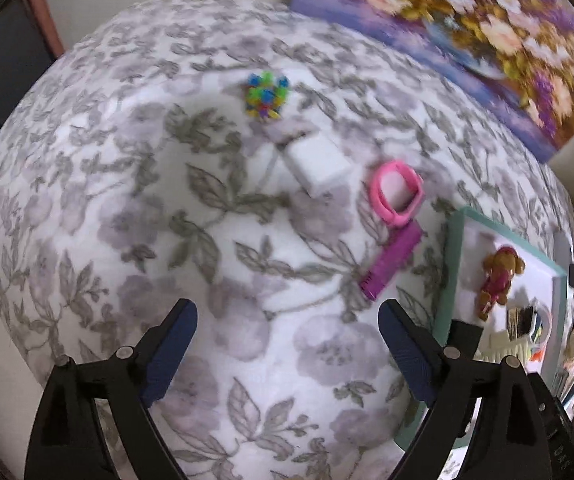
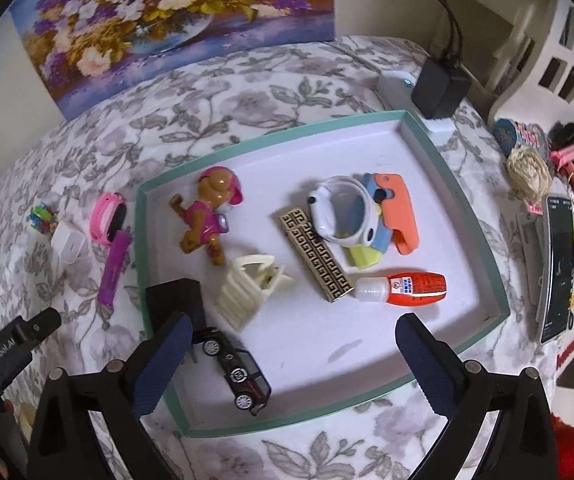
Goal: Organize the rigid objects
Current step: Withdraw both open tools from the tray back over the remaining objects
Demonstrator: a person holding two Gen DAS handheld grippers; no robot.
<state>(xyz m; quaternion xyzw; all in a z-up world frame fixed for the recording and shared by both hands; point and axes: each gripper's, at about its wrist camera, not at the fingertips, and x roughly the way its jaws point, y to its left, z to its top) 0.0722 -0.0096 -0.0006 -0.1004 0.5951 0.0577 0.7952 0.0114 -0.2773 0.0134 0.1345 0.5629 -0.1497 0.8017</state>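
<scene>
Between the spread fingers of the right gripper (image 2: 291, 340), a black toy car (image 2: 235, 372) was seen lying on the white floor of the teal-rimmed tray (image 2: 483, 216), just beside the left finger and not pinched. Ahead of that gripper, a cream hair claw (image 2: 247, 288), a patterned black-and-gold bar (image 2: 315, 254), an orange glue bottle (image 2: 403, 288), a brown and pink toy dog (image 2: 207, 216), a white watch (image 2: 339, 212) and an orange and blue toy (image 2: 391, 216) were found inside the tray.

The left gripper (image 1: 287, 336) was held spread wide over the flowered cloth (image 1: 127, 200), with nothing between its fingers. Ahead of it and to its right, a purple lighter (image 1: 391, 264) and a pink watch (image 1: 395, 192) were seen touching each other on the cloth, just outside the tray's edge. Farther ahead, a white box (image 1: 319, 164) was seen, and beyond it a cluster of coloured pieces (image 1: 267, 96). The flower painting (image 1: 467, 32) was seen at the cloth's far edge.
</scene>
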